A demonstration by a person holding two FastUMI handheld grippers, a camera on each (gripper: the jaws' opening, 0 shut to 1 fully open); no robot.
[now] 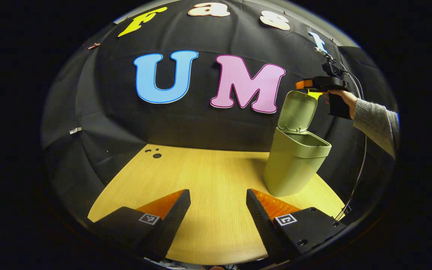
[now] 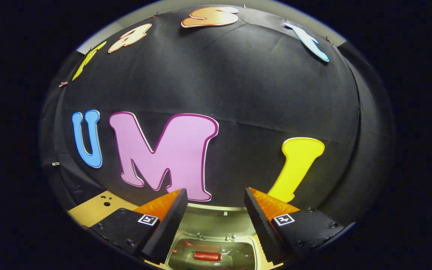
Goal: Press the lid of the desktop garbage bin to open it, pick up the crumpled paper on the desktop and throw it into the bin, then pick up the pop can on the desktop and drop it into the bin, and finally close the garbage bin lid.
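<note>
A green desktop bin [image 1: 294, 165] stands on the wooden table [image 1: 208, 176] at the right, its lid [image 1: 297, 111] raised upright. My left gripper [image 1: 218, 202] hovers open over the table, left of the bin, holding nothing. The right gripper [image 1: 309, 84], held by a hand in a grey sleeve, floats above the bin behind the lid's top edge. In the right gripper view my right gripper [image 2: 215, 204] is open above the bin's mouth [image 2: 212, 253]. A red pop can [image 2: 207, 256] lies inside at the bottom. The lid's inner face [image 2: 216, 223] stands behind it.
The table has small holes near its far left corner [image 1: 156, 153]. A cable [image 1: 358, 176] hangs from the right gripper down past the bin's right side. The black cloth wall closes the table's far edge.
</note>
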